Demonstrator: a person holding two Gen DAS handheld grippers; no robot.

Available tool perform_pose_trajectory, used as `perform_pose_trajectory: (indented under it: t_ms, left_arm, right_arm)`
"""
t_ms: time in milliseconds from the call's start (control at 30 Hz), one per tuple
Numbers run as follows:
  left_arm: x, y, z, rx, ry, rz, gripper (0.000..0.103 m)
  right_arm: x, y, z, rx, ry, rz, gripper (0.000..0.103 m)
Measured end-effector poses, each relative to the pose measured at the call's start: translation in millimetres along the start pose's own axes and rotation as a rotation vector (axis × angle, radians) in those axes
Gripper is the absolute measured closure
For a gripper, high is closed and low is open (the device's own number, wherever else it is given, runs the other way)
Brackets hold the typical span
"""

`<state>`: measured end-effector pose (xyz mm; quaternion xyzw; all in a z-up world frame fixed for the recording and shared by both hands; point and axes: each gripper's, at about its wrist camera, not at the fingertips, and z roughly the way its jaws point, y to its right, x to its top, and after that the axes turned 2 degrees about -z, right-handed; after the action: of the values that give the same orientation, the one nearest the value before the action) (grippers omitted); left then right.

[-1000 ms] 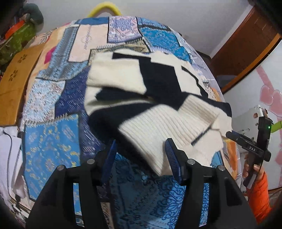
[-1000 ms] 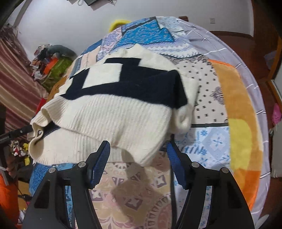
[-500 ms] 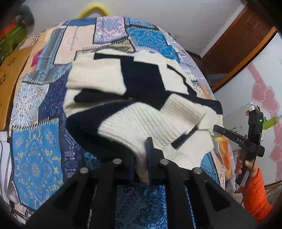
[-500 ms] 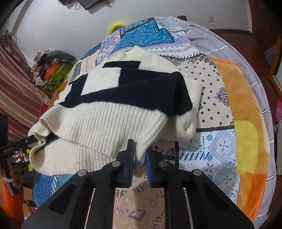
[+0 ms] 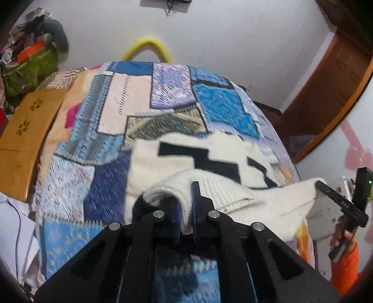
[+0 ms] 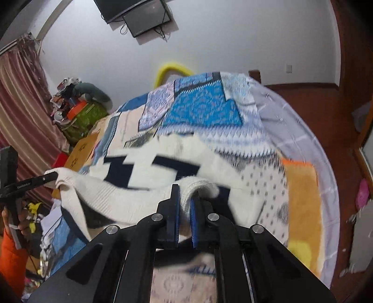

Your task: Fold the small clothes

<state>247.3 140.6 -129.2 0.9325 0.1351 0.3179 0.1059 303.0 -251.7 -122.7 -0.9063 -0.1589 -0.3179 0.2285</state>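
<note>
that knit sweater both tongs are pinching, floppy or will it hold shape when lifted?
Likely floppy: the sweater sags between the left tongs and right tongs, and its hem bunches at each pinch. Probably not slippery, since the ribbed knit looks thick and grippy. Expect the loose part to trail on the quilt.

Patchwork bedspread (image 5: 216,109); yellow hoop (image 5: 146,44); wall screen (image 6: 139,14)

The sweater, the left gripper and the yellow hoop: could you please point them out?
sweater (image 5: 149,160): left wrist view, cream panel lying on the quilt.
left gripper (image 5: 185,209): left wrist view, between its fingertips.
yellow hoop (image 6: 171,66): right wrist view, top curve.
</note>
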Motion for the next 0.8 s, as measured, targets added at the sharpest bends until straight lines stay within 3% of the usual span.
perform_pose_trajectory:
  t_ms: [300,567,800]
  left_arm:
    - [38.7,-27.7,43.9,0.026,-0.011,-0.068,0.097]
    - [55.1,-59.5,100.8,-0.002,-0.100,-0.161,0.097]
    - [56.4,-68.7,129.6,0.018,-0.158,-0.148,0.094]
  right_arm:
    - [33.2,28.9,39.4,-0.035,-0.007,0.077,0.096]
    - [50.8,53.9,79.2,-0.055,-0.047,0.129,0.096]
    - [52.3,64.3,99.5,-0.071,-0.084,0.118,0.096]
